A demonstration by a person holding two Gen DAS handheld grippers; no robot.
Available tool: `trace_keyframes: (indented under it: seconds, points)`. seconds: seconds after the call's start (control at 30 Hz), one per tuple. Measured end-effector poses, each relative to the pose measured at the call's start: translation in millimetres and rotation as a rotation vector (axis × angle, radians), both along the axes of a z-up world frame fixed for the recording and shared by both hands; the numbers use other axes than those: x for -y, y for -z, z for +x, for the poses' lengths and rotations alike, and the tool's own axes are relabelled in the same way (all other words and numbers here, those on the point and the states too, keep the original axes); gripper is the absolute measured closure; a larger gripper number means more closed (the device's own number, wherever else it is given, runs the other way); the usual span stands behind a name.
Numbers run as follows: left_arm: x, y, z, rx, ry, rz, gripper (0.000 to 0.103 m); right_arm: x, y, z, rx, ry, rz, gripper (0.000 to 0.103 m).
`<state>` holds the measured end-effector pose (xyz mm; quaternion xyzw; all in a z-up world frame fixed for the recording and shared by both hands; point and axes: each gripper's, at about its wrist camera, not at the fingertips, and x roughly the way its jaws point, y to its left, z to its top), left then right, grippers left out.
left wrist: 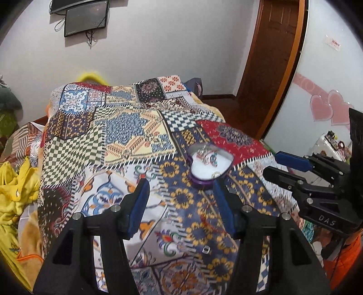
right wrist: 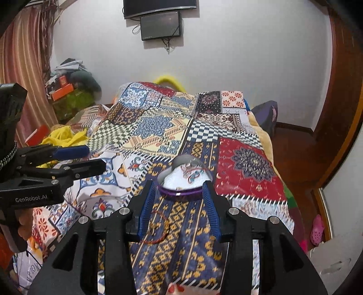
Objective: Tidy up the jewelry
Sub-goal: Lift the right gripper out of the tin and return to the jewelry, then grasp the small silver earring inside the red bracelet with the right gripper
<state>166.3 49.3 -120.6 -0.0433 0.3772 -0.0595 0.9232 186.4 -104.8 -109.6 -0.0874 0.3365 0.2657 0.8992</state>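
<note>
A purple heart-shaped jewelry box (left wrist: 209,166) with a white lining and an open clear lid sits on the patchwork blanket (left wrist: 118,131); several small pieces lie inside it. My left gripper (left wrist: 181,192) is open, just short of the box and to its left. My right gripper (right wrist: 179,192) is open with its fingertips on either side of the box's (right wrist: 183,181) near edge. A red string bracelet (right wrist: 158,229) lies on the blanket between the right fingers. A small clear ring (left wrist: 206,249) lies on the blanket near the left gripper's base.
The blanket (right wrist: 226,140) covers a bed. Yellow cloth (left wrist: 15,192) is bunched at its left side. A wooden door (left wrist: 267,56) stands at the right, and screens (right wrist: 161,20) hang on the far wall. Clutter (right wrist: 68,90) is piled in the left corner.
</note>
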Motion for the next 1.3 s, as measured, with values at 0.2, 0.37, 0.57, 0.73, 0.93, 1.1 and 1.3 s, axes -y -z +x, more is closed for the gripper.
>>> trace_keyframes:
  seconds: [0.2,0.37,0.57,0.73,0.93,1.1,1.3]
  points:
    - [2.0,17.4,-15.7,-0.042,0.017,0.037,0.046,-2.8,15.3,-10.6,-0.026,0.006,-0.021,0.064]
    - [8.0,35.6,-22.6,-0.087,0.046,0.036,0.046,1.7,29.1,-16.4,-0.064,0.015,-0.025,0.064]
    - [24.0,56.6,-28.2,-0.121,0.089,0.049,0.046,8.3,42.7,-22.9,-0.105,0.026,-0.031,0.064]
    - [40.6,69.4,-31.3,-0.128,0.138,0.066,0.05,13.8,50.2,-26.8,-0.126,0.031,-0.033,0.064]
    - [48.5,89.2,-28.1,-0.188,0.175,0.06,0.073,16.3,49.6,-25.5,-0.138,0.031,0.0,0.064]
    - [41.5,94.5,-27.9,-0.193,0.165,0.021,0.08,10.1,49.9,-24.0,-0.139,0.016,0.011,0.064]
    - [38.4,100.1,-31.0,-0.184,0.149,0.01,0.095,3.6,55.6,-21.1,-0.144,0.005,0.017,0.064]
